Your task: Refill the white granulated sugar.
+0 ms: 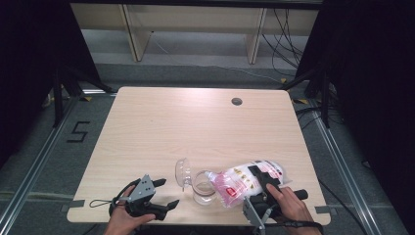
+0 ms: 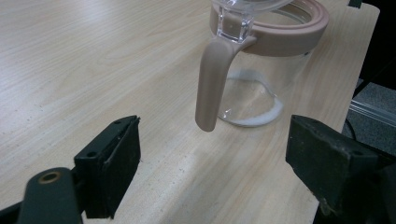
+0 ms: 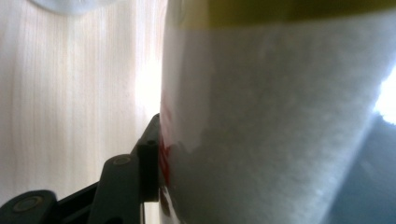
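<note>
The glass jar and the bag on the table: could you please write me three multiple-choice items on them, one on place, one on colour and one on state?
1. Where does the glass jar stand on the table?
A. near the front edge
B. by the round hole at the far edge
C. at the far left corner

2. What colour are the jar's rim and handle?
A. blue
B. dusty pink
C. black

3. How does the left gripper stand?
A. shut on the handle
B. shut on the bag
C. open, holding nothing

Key: 1 A, it stands between the two hands; 2 B, as the left gripper view shows; 3 C, its jaws are apart with bare table between, while the right gripper holds the tilted bag at the jar.
</note>
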`<action>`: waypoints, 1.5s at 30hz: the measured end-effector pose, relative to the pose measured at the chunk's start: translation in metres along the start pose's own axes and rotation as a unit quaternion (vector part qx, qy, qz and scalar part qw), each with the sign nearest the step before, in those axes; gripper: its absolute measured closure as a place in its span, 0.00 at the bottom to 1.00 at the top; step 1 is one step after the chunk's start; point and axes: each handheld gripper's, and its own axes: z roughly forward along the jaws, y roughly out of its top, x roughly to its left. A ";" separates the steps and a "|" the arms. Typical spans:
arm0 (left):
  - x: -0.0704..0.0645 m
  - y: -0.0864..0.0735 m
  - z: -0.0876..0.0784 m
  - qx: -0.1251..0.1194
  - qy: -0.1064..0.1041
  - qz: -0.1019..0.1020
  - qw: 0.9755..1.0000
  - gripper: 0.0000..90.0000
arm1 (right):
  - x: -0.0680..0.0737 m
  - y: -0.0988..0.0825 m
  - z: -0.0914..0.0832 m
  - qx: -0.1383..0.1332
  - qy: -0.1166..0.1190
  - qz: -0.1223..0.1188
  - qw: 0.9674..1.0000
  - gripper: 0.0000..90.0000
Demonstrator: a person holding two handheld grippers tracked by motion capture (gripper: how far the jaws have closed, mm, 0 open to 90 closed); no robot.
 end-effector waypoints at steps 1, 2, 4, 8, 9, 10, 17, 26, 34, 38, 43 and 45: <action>0.000 0.000 0.000 0.000 0.000 0.000 1.000 0.20 | -0.003 0.002 0.001 -0.004 0.003 -0.037 0.999 0.54; 0.001 0.000 0.000 0.002 -0.002 0.003 1.000 0.20 | 0.000 0.003 0.000 0.005 0.000 -0.020 1.000 0.54; 0.001 0.000 0.000 0.003 -0.002 0.002 1.000 0.20 | -0.007 0.006 0.001 -0.005 -0.002 -0.084 0.996 0.54; 0.000 0.000 0.000 0.002 -0.002 0.002 1.000 0.20 | -0.001 0.009 0.003 0.010 -0.003 -0.093 0.996 0.54; 0.000 0.000 0.000 0.002 -0.002 0.002 1.000 0.20 | -0.001 0.009 0.003 0.010 -0.003 -0.093 0.996 0.54; 0.000 0.000 0.001 0.002 -0.002 0.001 1.000 0.20 | -0.001 0.011 0.004 0.011 -0.009 -0.109 0.994 0.54; -0.001 -0.001 0.001 0.002 0.000 -0.013 1.000 0.20 | 0.004 0.014 0.005 0.031 -0.013 -0.130 0.991 0.55; 0.001 -0.001 0.000 0.011 0.005 -0.004 1.000 0.20 | -0.001 0.014 0.007 0.024 -0.020 -0.158 0.987 0.55; 0.000 -0.002 0.002 0.002 -0.002 -0.017 1.000 0.20 | -0.002 0.011 0.008 0.034 -0.017 -0.175 0.984 0.55; 0.000 -0.001 0.001 0.005 -0.002 -0.011 1.000 0.20 | -0.001 0.011 0.010 0.024 -0.025 -0.188 0.982 0.55; 0.000 -0.001 0.001 0.005 -0.002 -0.014 1.000 0.20 | -0.001 0.011 0.010 0.035 -0.019 -0.178 0.983 0.55; 0.000 -0.002 0.001 0.005 0.000 -0.011 1.000 0.20 | -0.004 0.013 0.011 0.026 -0.023 -0.200 0.979 0.55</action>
